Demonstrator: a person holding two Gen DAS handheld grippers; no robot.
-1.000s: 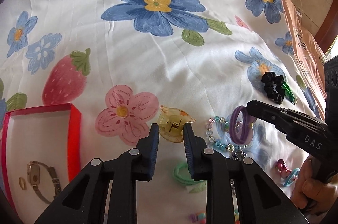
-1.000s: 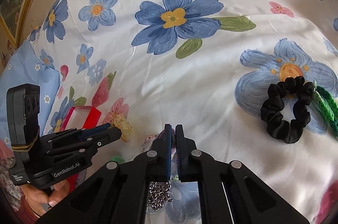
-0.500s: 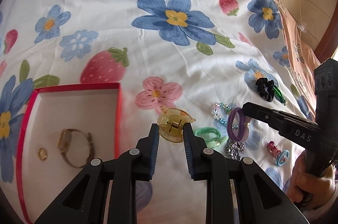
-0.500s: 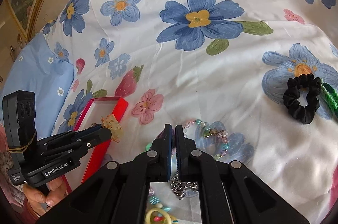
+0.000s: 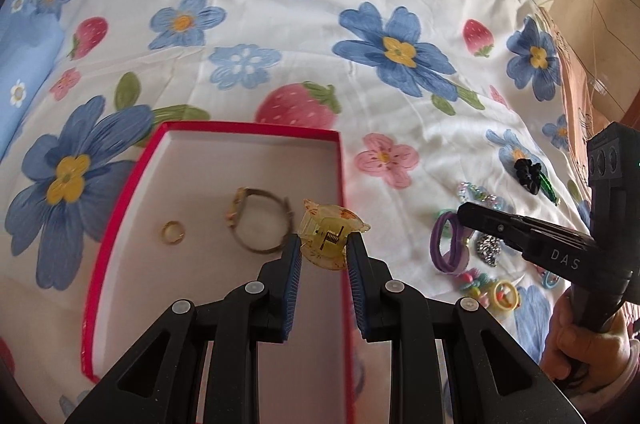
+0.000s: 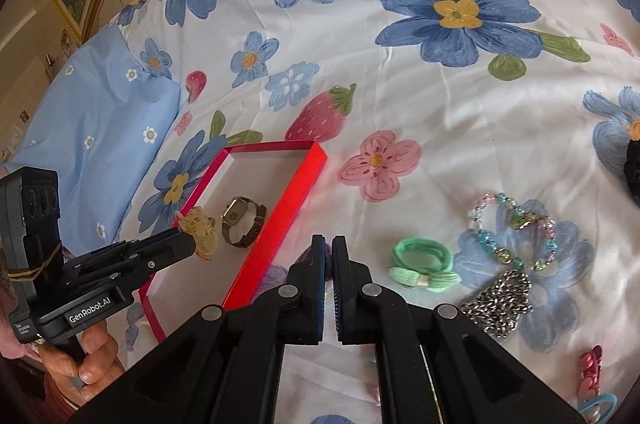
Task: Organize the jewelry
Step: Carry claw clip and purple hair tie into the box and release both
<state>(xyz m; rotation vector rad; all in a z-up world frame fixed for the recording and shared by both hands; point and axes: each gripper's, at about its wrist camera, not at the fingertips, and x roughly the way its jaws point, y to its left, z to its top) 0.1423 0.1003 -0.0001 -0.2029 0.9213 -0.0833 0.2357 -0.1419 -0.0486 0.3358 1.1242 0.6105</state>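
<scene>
- Hair claw clip (image 5: 330,237), amber and translucent with a visible spring, sits pinched between the fingertips of the left gripper (image 5: 324,248), held above the right wall of the red box (image 5: 120,200).
- From the right wrist view, the clip (image 6: 199,233) hangs at the tip of that gripper (image 6: 188,244) over the box's open interior, and the person's left hand (image 6: 80,356) wraps the handle from below.
- Inside the box lie a wristwatch (image 5: 258,224) and a small gold ring (image 5: 173,233), apart from each other on the pale floor.
- Right gripper (image 6: 329,256) hovers low over the bed sheet (image 6: 400,96) just right of the box, its fingers pressed nearly together with nothing visibly between them; the right hand (image 5: 580,344) grips its handle.
- Beside it on the sheet are a purple hair tie (image 5: 450,244), a green hair tie with a bow (image 6: 424,260), a beaded bracelet (image 6: 516,228) and a silver chain (image 6: 500,300).
- Further right lie a black scrunchie (image 5: 528,174) and small colourful clips (image 5: 492,288).
</scene>
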